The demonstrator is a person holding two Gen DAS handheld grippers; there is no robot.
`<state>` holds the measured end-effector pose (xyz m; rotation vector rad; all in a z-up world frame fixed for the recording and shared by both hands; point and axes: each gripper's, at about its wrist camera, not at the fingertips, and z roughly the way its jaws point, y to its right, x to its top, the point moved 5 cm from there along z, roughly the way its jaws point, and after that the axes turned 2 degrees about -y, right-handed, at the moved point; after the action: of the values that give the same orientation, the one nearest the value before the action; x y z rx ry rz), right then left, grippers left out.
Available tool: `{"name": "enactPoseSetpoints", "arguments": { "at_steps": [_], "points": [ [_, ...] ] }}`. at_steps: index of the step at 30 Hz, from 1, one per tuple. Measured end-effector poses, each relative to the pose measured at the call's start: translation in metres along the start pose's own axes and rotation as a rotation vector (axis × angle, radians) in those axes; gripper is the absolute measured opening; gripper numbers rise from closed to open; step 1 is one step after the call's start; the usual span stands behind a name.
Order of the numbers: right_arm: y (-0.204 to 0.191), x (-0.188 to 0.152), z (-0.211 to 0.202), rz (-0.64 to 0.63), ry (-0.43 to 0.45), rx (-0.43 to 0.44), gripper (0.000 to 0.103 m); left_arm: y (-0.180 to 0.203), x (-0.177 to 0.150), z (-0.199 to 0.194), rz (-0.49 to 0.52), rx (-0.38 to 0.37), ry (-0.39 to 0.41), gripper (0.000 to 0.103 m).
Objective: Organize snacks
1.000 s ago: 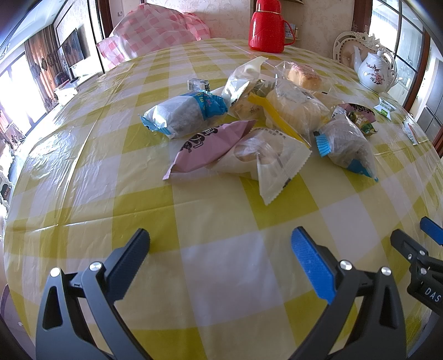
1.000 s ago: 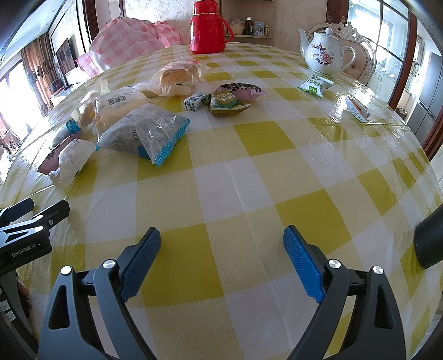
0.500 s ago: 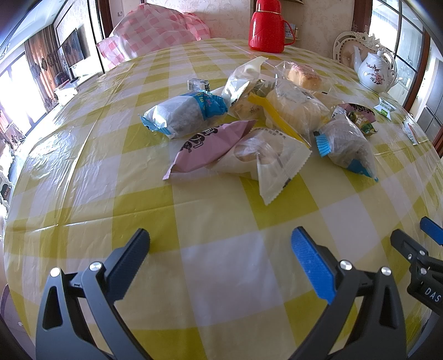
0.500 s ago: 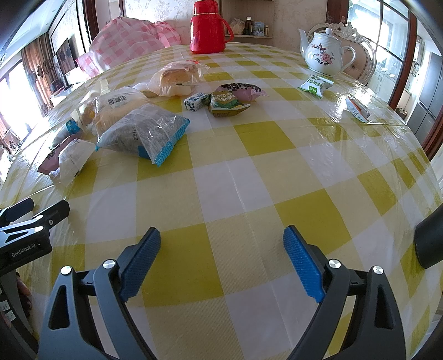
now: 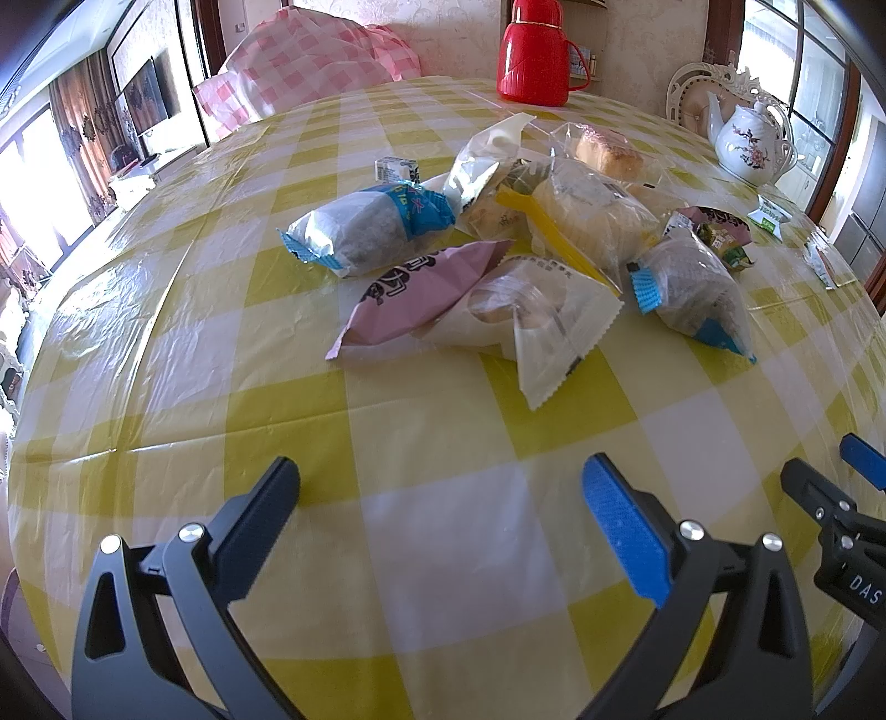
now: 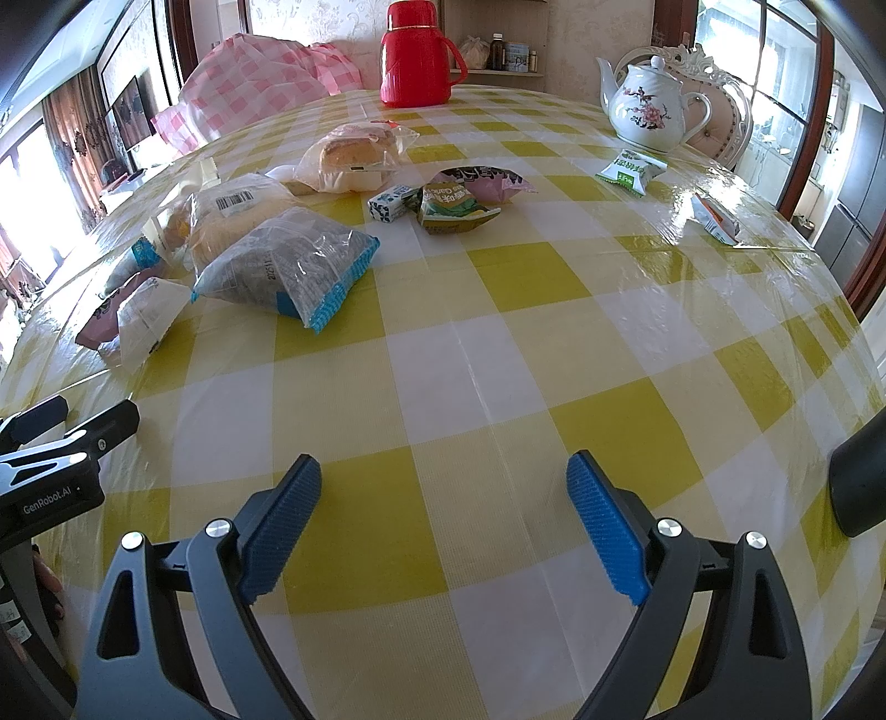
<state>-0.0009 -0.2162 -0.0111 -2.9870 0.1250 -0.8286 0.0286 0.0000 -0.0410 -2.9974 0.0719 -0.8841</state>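
Nothing has moved: snack packets [image 5: 498,260] clutter yellow-checked tablecloth [image 5: 443,531], sunlit windows around.

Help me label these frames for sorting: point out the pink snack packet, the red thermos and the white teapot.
pink snack packet [image 5: 421,291]: left wrist view, middle of the wrapper.
red thermos [image 6: 416,61]: right wrist view, centre of the body.
white teapot [image 6: 645,113]: right wrist view, flowered belly.

Yellow-white checked tablecloth [image 5: 443,399], red flask [image 5: 532,52]
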Motion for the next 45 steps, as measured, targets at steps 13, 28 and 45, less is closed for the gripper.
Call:
{"name": "enactPoseSetpoints", "arguments": {
  "at_steps": [13, 28, 45],
  "points": [
    [0.001, -0.001, 0.000, 0.008, 0.000, -0.002, 0.088, 0.000, 0.000, 0.000, 0.001, 0.002, 0.000, 0.102],
    [-0.024, 0.032, 0.024, -0.281, -0.055, 0.167, 0.096, -0.001, -0.004, -0.004, 0.030, -0.022, -0.011, 0.102],
    [-0.072, 0.088, 0.047, -0.592, 0.059, 0.209, 0.058, 0.002, 0.009, -0.002, -0.023, -0.098, -0.016, 0.102]
  ]
}}
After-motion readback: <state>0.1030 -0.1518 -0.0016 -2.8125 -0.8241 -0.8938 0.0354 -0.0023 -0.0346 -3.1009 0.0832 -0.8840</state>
